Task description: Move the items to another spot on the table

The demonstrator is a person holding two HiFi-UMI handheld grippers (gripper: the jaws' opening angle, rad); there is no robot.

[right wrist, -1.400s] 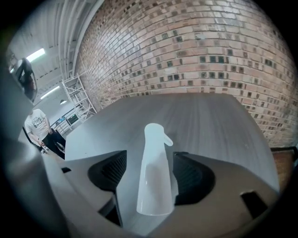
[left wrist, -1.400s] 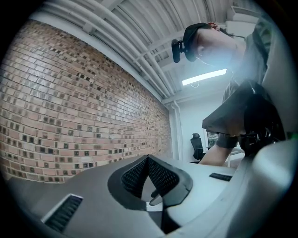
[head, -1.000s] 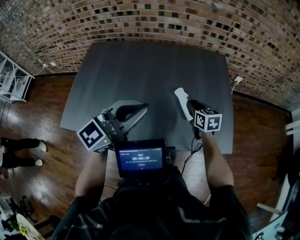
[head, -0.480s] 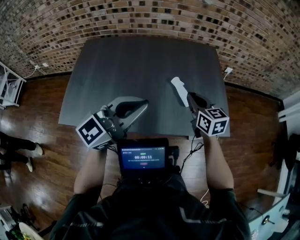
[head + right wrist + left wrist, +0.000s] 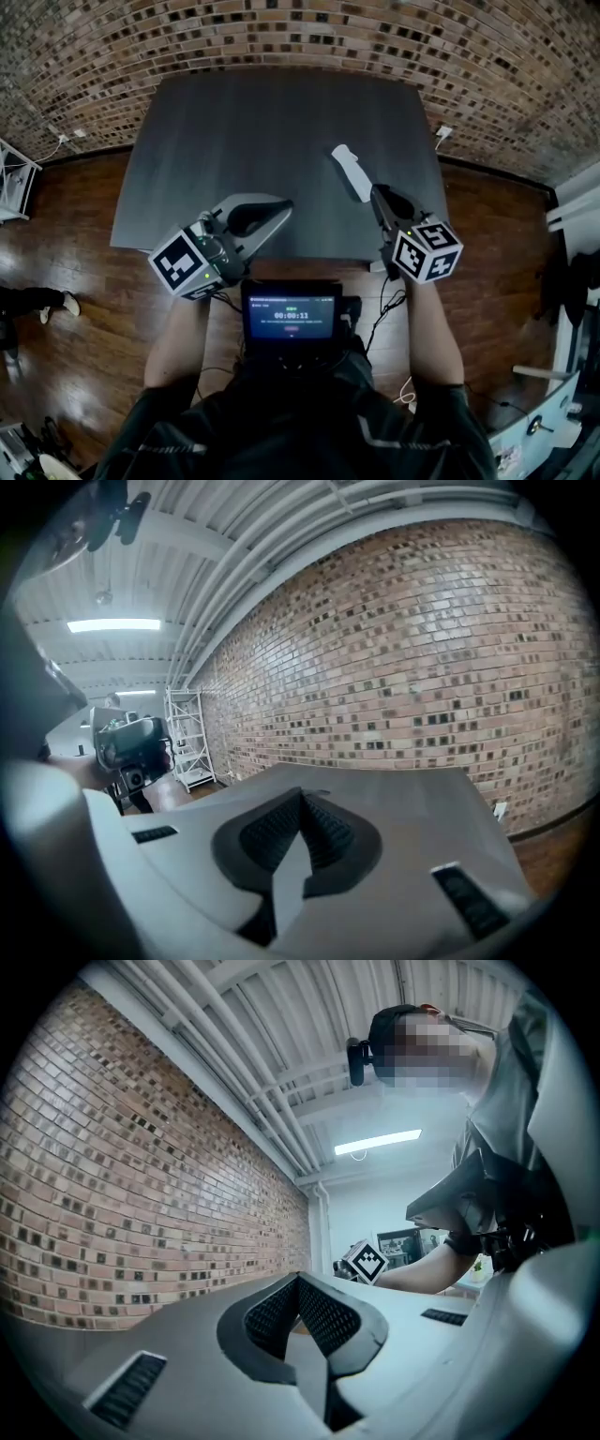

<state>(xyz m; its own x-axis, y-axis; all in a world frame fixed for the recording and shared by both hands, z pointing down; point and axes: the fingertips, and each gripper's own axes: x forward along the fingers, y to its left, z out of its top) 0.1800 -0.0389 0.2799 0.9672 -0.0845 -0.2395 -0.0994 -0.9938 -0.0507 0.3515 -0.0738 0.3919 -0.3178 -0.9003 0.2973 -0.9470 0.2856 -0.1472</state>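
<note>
L gripper (image 5: 279, 211) & R gripper (image 5: 342, 160) both pinched closed, empty; screen (image 5: 291, 317) reads 00:00:11.

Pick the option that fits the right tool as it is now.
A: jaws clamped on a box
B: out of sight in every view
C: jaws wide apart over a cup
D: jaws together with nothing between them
D: in the right gripper view the right tool shows its ribbed pads meeting at the tips, with only the dark table beyond them.
</note>
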